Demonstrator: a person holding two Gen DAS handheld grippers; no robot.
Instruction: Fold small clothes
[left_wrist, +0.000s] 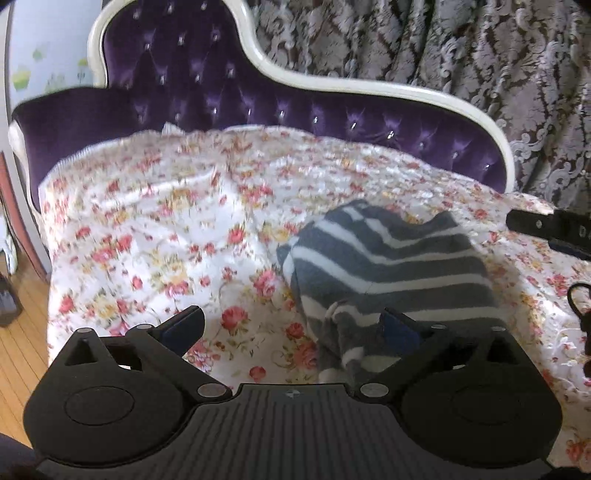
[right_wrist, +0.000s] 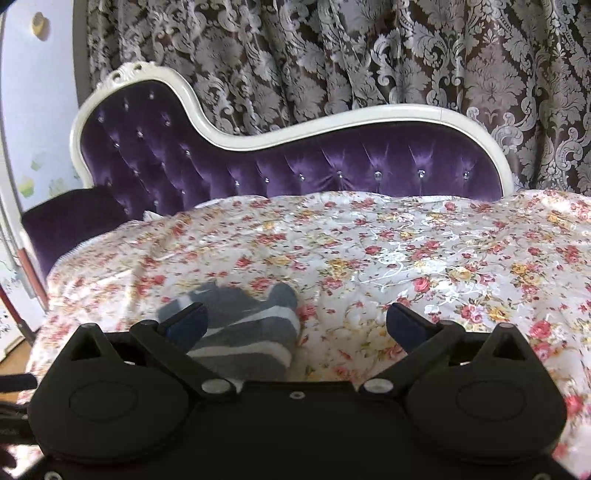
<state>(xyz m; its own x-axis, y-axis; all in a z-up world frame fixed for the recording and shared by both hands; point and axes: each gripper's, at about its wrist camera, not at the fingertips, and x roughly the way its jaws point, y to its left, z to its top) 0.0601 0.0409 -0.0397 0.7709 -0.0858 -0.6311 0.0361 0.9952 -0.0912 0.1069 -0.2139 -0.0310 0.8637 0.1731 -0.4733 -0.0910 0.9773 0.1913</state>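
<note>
Left tool (left_wrist: 291, 328) spread wide, holding nothing; striped garment (left_wrist: 388, 273) bunched on the floral sheet (left_wrist: 155, 221) just ahead, reaching under the right-hand fingertip (left_wrist: 400, 326). Right tool (right_wrist: 295, 323) also wide and unloaded, same garment (right_wrist: 243, 325) below and behind its left-hand fingertip (right_wrist: 188, 321). Purple sofa (right_wrist: 332, 170) beyond.

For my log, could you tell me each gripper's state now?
Left gripper: open, holding nothing.
Right gripper: open, holding nothing.

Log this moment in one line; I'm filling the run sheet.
left tool: open | right tool: open | striped garment: bunched on floral cover, unheld
</note>
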